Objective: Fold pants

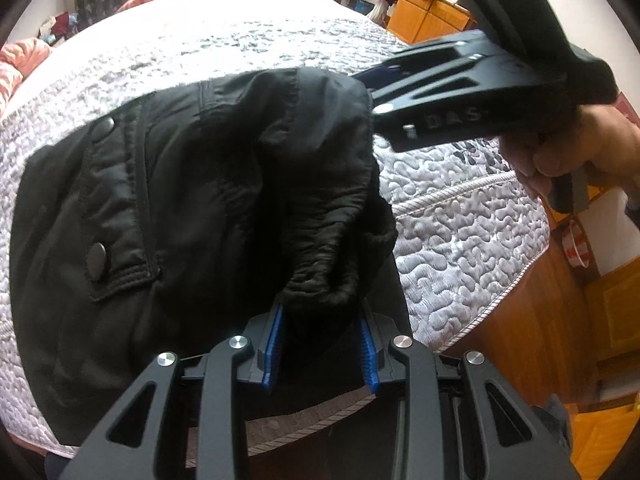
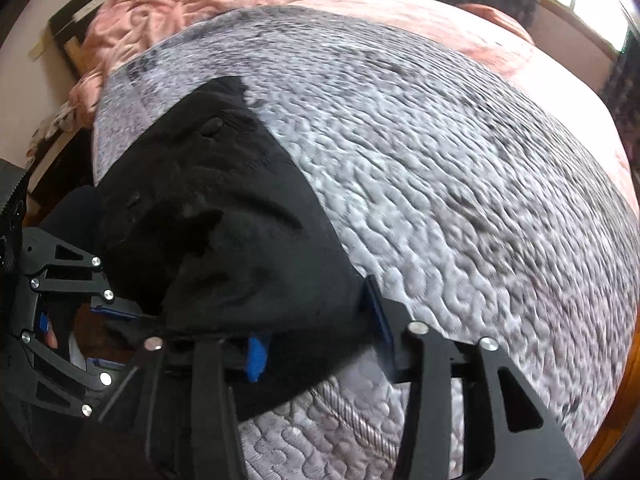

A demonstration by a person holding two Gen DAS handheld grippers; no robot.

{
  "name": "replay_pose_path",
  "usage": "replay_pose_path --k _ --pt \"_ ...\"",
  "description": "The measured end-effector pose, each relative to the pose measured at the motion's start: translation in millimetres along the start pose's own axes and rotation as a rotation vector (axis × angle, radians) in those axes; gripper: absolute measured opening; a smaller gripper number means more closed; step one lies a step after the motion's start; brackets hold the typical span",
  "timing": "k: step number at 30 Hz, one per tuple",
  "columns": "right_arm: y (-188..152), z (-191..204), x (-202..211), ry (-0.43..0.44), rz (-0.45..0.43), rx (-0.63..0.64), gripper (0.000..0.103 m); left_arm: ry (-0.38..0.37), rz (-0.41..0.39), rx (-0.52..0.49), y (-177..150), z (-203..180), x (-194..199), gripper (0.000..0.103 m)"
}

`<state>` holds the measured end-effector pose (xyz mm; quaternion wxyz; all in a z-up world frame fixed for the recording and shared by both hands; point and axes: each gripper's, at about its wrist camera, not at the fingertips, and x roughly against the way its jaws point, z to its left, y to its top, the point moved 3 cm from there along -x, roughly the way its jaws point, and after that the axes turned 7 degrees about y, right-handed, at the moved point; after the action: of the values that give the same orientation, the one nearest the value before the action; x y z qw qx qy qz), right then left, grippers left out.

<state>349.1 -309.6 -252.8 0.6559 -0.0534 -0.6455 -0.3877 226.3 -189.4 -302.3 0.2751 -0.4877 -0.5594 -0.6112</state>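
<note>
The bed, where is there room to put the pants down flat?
Bare quilted mattress stretches past the black pants toward the pink blanket, and between the pants and the bed's corded edge. It is crowded at the near edge, where the left gripper and right gripper bunch the cloth.

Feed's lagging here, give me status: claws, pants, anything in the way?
Left claw shut on bunched pants. Right claw gripping the pants edge too. Pants part lifted, rest on the quilted bed. Nothing in the way.

pants [image 2: 224,240] hide right hand-held gripper [image 2: 320,344] fingertips | mattress [image 2: 480,200] motion-blurred
</note>
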Motion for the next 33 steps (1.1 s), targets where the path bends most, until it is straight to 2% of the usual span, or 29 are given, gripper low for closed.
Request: replay_pose_path --k 3,5,6,7,8,11,13,14,16,20,21,24,26,29,31,33 --pt "-18 -18 8 -0.026 -0.001 -0.126 0.059 -0.053 0.029 0.025 -1 5 -4 0.038" --pt "-36 -38 18 0.002 -0.023 -0.313 0.066 -0.125 0.04 0.067 -3 12 1 0.04" --pt "-50 -52 25 0.058 -0.062 -0.469 0.073 -0.154 0.04 0.082 -4 15 5 0.047" --pt "-60 -60 30 0.115 -0.107 -0.574 0.074 -0.178 0.031 0.103 -6 22 13 0.058" --pt "-74 -67 34 0.207 -0.183 -0.701 0.074 -0.194 0.015 0.125 -7 28 21 0.063" --pt "-97 -69 35 0.431 -0.362 -0.889 0.075 -0.229 -0.037 0.183 -10 52 44 0.074" --pt "-103 -62 21 0.559 -0.436 -0.967 0.075 -0.193 -0.085 0.228 -12 77 58 0.088" --pt "-101 -59 15 0.585 -0.447 -0.982 0.076 -0.169 -0.104 0.254 -13 90 64 0.09" --pt "-96 -55 -2 0.632 -0.465 -1.012 0.076 -0.129 -0.123 0.314 -15 119 70 0.091" --pt "-81 -53 -25 0.712 -0.48 -1.049 0.077 -0.048 -0.093 0.4 -22 168 63 0.091" --pt "-78 -52 -28 0.719 -0.476 -1.053 0.075 -0.032 -0.089 0.41 -25 174 60 0.091" --pt "-66 -50 -39 0.683 -0.409 -1.044 0.023 0.018 -0.077 0.419 -34 190 51 0.091" --pt "-57 -43 -30 0.627 -0.392 -1.01 0.017 0.033 -0.07 0.421 -37 196 47 0.091" --pt "-48 -30 3 0.565 -0.442 -0.944 0.012 0.036 -0.078 0.429 -38 198 49 0.091" --pt "-57 -34 16 0.497 -0.469 -0.968 0.011 0.038 -0.077 0.423 -38 200 47 0.091" --pt "-74 -45 9 0.431 -0.448 -1.035 0.011 0.033 -0.072 0.417 -37 201 43 0.091"
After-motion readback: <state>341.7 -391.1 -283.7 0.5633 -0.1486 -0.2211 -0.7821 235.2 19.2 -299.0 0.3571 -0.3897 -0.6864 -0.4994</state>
